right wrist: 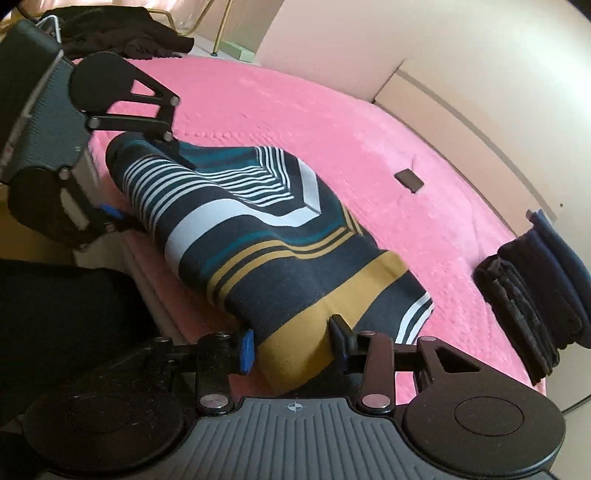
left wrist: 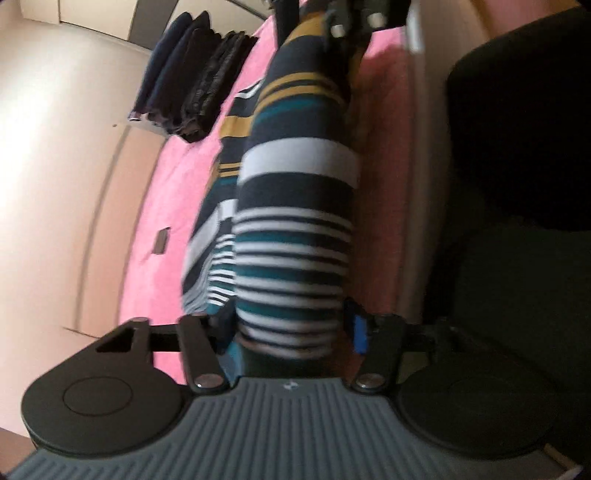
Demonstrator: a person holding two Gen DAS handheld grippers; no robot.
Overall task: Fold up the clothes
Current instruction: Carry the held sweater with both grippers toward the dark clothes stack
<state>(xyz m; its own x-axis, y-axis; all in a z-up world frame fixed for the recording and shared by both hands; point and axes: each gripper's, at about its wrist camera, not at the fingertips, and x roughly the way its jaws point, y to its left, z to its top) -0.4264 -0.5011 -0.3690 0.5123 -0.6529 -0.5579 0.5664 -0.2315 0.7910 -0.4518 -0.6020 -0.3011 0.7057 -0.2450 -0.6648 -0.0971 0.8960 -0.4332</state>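
A striped garment (left wrist: 295, 206) in navy, white, teal and mustard is bunched into a long folded roll above the near edge of a pink bed (left wrist: 177, 184). My left gripper (left wrist: 288, 332) is shut on its white-and-teal end. In the right wrist view the garment (right wrist: 258, 236) runs from my right gripper (right wrist: 293, 347), shut on the mustard end, up to the left gripper (right wrist: 144, 181) at the far end. The right gripper (left wrist: 351, 22) shows blurred at the top of the left wrist view.
A stack of dark folded clothes (right wrist: 532, 288) sits on the bed's far side, also the stack (left wrist: 192, 81). A small dark rectangular object (right wrist: 408, 180) lies on the cover. Dark clothes (right wrist: 122, 33) are heaped beyond the bed. A person's dark clothing (left wrist: 517, 147) is beside the bed edge.
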